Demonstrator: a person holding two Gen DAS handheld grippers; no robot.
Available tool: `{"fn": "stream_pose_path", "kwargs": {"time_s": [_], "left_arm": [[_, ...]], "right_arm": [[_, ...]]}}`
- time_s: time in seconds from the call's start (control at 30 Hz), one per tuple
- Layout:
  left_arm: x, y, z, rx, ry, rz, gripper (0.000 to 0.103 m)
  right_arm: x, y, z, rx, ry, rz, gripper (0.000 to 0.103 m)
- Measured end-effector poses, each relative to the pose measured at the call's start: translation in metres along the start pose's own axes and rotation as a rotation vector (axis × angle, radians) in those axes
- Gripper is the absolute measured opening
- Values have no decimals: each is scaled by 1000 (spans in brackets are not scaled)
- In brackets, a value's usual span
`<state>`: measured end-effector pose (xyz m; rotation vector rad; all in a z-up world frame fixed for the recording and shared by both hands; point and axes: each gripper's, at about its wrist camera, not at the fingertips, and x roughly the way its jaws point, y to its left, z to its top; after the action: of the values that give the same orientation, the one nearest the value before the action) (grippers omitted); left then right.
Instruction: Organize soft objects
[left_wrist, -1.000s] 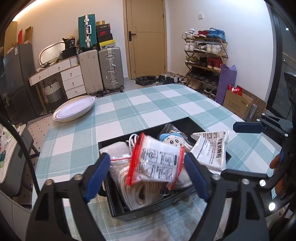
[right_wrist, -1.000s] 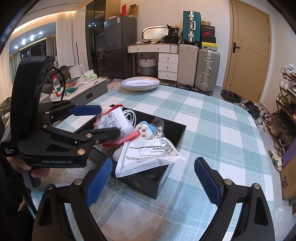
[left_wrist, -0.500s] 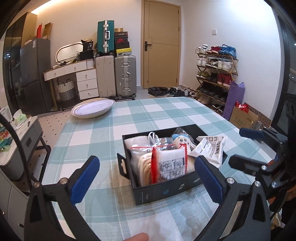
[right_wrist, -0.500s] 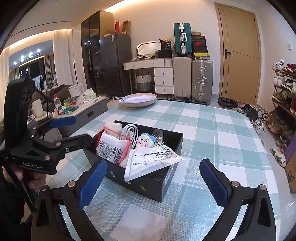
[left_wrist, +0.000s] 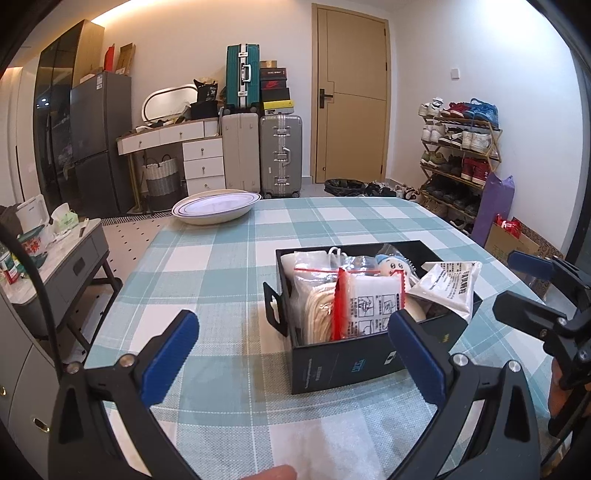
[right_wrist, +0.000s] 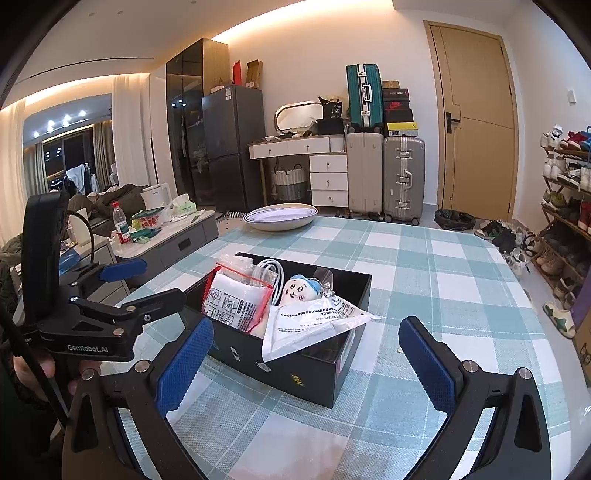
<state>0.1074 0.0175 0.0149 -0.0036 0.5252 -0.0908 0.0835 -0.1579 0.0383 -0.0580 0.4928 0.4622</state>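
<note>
A black box (left_wrist: 343, 363) (right_wrist: 295, 373) stands on the checked tablecloth. It holds a red-edged white packet (left_wrist: 369, 306) (right_wrist: 236, 302), a coil of white cord (left_wrist: 317, 314) (right_wrist: 269, 273), a small plush doll with a blue cap (left_wrist: 391, 264) (right_wrist: 299, 290) and a white printed bag (left_wrist: 450, 288) (right_wrist: 314, 321) lying over the rim. My left gripper (left_wrist: 291, 354) is open and empty, held back from the box's near left side. My right gripper (right_wrist: 306, 363) is open and empty in front of the box.
A large white plate (left_wrist: 216, 210) (right_wrist: 282, 216) sits at the table's far edge. A grey side cabinet (left_wrist: 70, 258) with bottles and cloths stands left of the table. Suitcases, drawers and a shoe rack (left_wrist: 460, 155) line the walls.
My left gripper let go of the red-edged packet, which now stands in the box, and pulled back and left. My right gripper also drew back a little.
</note>
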Motion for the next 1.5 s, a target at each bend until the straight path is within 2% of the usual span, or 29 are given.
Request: {"fn": "stream_pose_path", "kwargs": {"time_s": [0.87,1.5], "left_arm": [[2,-1,-11,1,-82,33,103],[5,-1,-11,1,-68,47,103]], "right_arm": [[1,5,-17,-23,-65,-30,102],[-5,3,-18,-24,-97,-33,102]]}}
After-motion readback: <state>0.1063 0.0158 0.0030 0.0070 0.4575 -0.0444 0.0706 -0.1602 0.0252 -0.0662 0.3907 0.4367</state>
